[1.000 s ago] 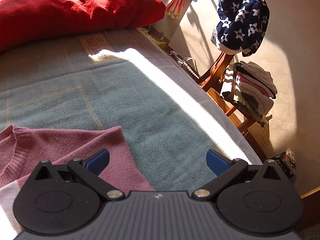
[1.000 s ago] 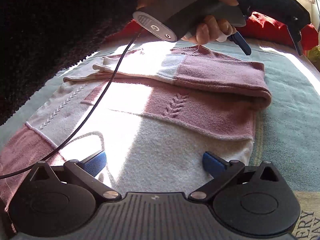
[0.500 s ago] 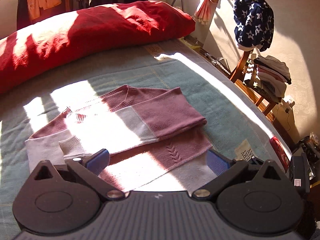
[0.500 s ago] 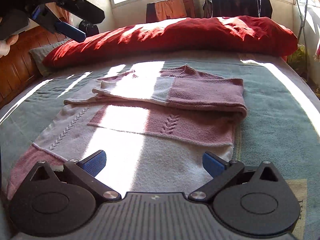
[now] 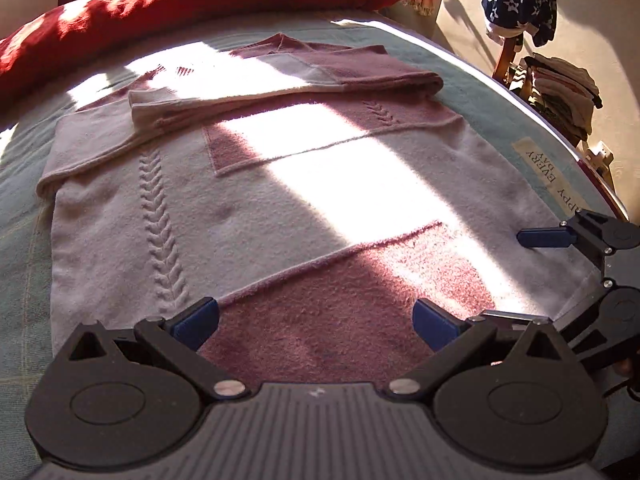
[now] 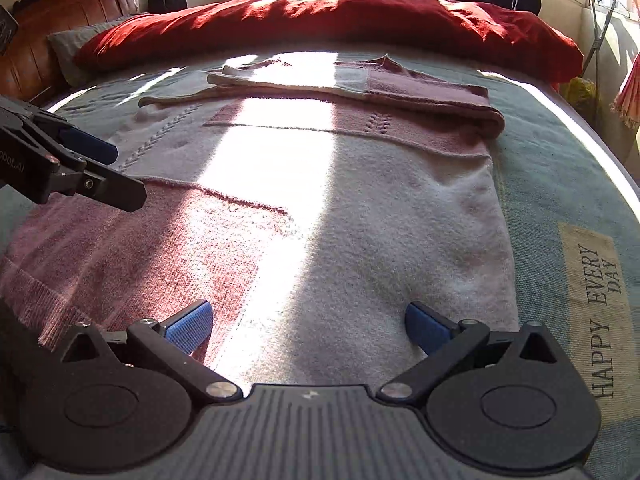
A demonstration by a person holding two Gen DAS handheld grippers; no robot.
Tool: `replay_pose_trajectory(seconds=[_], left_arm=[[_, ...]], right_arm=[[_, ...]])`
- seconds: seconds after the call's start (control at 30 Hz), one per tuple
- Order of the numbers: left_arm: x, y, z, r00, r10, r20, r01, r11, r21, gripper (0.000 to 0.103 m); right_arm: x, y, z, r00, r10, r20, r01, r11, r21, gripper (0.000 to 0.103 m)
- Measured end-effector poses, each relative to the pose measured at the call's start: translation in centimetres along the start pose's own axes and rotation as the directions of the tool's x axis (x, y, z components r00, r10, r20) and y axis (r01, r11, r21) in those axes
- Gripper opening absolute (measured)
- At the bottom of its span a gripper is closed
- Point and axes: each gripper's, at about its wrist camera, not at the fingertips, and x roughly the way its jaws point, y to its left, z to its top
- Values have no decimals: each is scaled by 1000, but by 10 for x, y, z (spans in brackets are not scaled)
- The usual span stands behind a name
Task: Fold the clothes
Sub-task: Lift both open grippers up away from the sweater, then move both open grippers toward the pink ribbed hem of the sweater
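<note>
Your pink-and-cream knitted sweater (image 5: 256,200) lies flat on the bed's teal blanket (image 6: 560,152), both sleeves folded across its chest at the far end, near the long red pillow (image 6: 340,20). Your left tool (image 5: 316,318) hangs over the pink hem panel with its blue-padded fingers spread wide, holding nothing. Your right tool (image 6: 306,322) hangs over the cream hem corner, likewise spread and empty. A label reading "HAPPY EVERY DAY" (image 6: 600,316) sits just beside the sweater's right edge.
</note>
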Motion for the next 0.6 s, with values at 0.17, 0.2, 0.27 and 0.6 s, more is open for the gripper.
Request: replay_pose_trajectory(seconds=[0.17, 0.2, 0.27, 0.6], left_arm=[[-1, 4, -24, 997, -14, 72, 16, 999, -31, 102], [-3, 6, -26, 997, -20, 81, 22, 999, -35, 102], [-4, 9, -28, 995, -31, 92, 35, 999, -35, 102], [-17, 4, -48, 992, -6, 130, 4, 1000, 19, 102]], right_arm=[[4, 0, 5, 999, -25, -37, 26, 999, 26, 103], [4, 0, 5, 999, -31, -38, 32, 999, 32, 103], [5, 1, 5, 998, -45, -39, 47, 998, 40, 103], [1, 7, -5, 996, -80, 28, 79, 997, 23, 103]])
